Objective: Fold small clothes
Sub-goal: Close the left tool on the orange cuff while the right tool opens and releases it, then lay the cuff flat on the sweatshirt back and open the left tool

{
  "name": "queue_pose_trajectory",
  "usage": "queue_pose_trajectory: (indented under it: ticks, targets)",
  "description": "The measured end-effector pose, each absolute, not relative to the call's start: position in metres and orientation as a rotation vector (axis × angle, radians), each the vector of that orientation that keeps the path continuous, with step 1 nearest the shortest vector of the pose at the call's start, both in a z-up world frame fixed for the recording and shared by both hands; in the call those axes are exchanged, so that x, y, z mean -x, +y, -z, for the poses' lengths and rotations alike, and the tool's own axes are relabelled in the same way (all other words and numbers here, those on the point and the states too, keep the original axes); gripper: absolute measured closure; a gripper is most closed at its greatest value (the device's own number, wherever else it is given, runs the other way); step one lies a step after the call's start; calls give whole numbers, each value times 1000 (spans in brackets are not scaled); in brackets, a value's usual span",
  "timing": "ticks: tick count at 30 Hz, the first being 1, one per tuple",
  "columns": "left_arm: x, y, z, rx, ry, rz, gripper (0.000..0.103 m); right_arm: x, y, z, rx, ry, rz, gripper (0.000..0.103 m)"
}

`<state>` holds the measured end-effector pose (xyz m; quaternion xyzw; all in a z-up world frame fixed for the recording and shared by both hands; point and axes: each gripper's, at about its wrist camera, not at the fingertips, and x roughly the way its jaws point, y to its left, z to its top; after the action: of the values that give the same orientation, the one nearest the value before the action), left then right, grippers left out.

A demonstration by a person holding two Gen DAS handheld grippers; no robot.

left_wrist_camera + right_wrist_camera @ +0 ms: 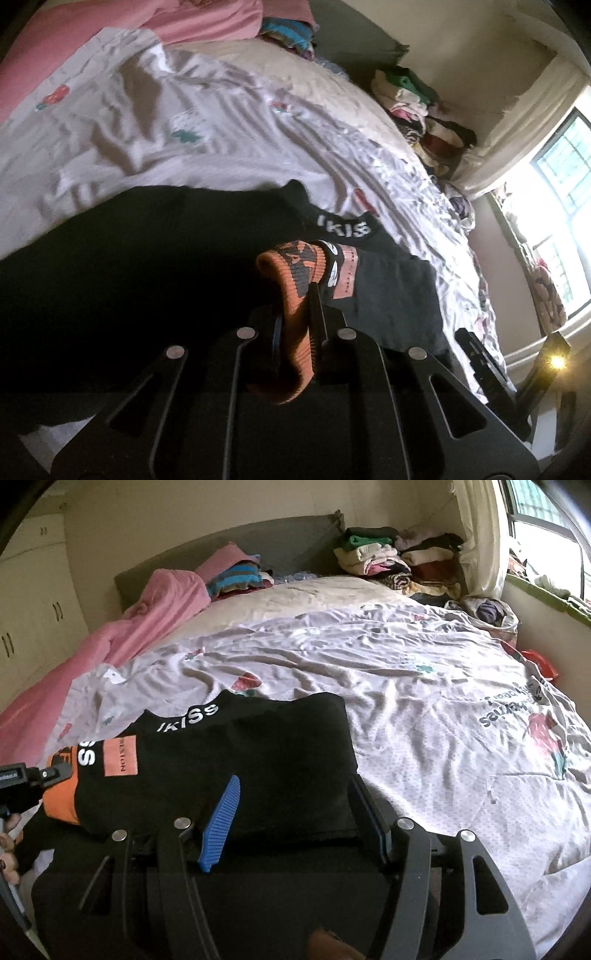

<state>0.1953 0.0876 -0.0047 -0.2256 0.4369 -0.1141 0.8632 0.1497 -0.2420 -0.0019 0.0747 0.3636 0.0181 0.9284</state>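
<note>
1. Where the left wrist view looks along its fingers, the left gripper (295,325) is pinching the orange waistband (291,295) of the black garment (147,258).
2. Only the right wrist view shows the right gripper (295,812) spread wide, its blue pad (221,823) over the garment.
3. The garment lies on the wrinkled white bedsheet (406,686); folded clothes (391,557) are stacked by the headboard.
</note>
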Motion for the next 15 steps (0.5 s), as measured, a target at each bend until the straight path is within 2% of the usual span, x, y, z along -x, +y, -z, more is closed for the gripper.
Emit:
queue_pose_trajectory:
  ticks: [4,8,12,15]
  targets:
    - [-200,96,21,483,963,194,98,-158,-235,7,-129,766,-40,44]
    - [-204,95,33,436,1002,142,92,-166,-231,16,-117,796,-48,44]
    - [-199,99,24,418,963,108,91,-172,-230,25,-111,833,-46,44]
    - [-194,93,14,356,916,92,85,-175,-232,31,-111,863,-41,43]
